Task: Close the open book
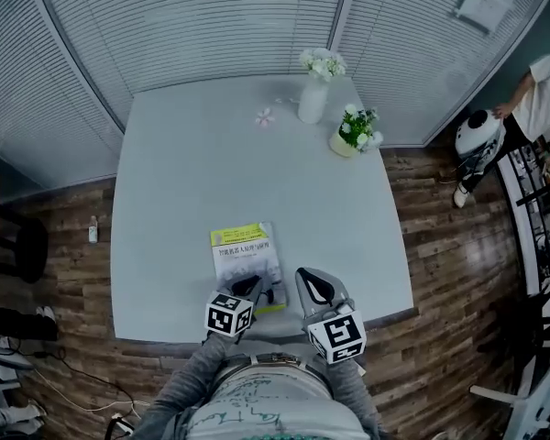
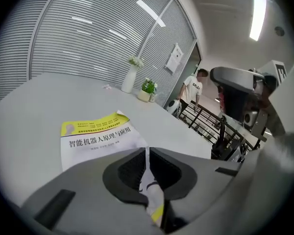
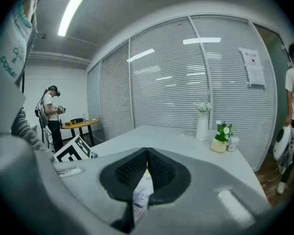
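Book (image 1: 245,257) on table (image 1: 211,154), its edge pinched by left claw (image 2: 146,150).

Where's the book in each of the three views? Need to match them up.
Head view: book lies bottom centre, near the table's front edge.
Left gripper view: book at lower left, yellow-and-white cover facing up, one sheet pinched between the jaws.
Right gripper view: book shows only as a printed sheet pinched between the jaws, bottom centre.
Shared landmark: white vase at the table's far end.
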`<state>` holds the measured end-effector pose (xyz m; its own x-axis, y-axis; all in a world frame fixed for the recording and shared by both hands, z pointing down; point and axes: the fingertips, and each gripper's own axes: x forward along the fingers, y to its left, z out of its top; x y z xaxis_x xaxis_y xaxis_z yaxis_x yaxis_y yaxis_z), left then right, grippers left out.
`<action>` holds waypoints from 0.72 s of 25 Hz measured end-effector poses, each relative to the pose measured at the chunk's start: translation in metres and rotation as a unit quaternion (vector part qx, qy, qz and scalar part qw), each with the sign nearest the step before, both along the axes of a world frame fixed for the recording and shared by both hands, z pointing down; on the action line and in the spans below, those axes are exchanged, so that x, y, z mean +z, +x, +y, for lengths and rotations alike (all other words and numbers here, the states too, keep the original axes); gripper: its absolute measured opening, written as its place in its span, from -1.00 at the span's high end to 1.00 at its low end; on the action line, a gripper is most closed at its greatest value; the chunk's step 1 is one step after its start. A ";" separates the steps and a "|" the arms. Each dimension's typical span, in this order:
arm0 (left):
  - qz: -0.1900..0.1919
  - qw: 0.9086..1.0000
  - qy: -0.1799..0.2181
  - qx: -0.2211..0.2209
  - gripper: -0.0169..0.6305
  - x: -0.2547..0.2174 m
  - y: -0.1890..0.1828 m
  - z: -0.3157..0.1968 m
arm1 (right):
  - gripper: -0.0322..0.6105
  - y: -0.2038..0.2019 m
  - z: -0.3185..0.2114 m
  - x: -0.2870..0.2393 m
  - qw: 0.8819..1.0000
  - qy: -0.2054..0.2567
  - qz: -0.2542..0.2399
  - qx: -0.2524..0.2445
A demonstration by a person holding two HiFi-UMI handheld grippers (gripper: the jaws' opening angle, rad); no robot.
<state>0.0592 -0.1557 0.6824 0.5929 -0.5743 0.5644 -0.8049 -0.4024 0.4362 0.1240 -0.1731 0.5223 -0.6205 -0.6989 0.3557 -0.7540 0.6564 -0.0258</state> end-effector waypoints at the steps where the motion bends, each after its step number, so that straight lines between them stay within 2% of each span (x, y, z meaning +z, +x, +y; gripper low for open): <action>1: 0.001 1.000 0.004 -0.003 0.90 -0.004 -0.004 0.002 | 0.89 -0.005 0.000 0.001 1.000 -0.001 0.001 -0.006; 5: 0.005 0.999 0.028 -0.015 0.95 -0.027 -0.021 0.002 | 0.89 -0.026 -0.001 -0.001 1.000 -0.003 0.000 -0.026; 10: -0.006 0.997 0.076 -0.012 0.95 -0.062 -0.035 0.004 | 0.89 -0.053 0.001 -0.004 0.998 -0.001 0.000 -0.055; 18: -0.022 0.985 0.170 -0.018 0.95 -0.124 -0.057 -0.004 | 0.89 -0.092 0.003 -0.022 0.996 0.020 -0.013 -0.081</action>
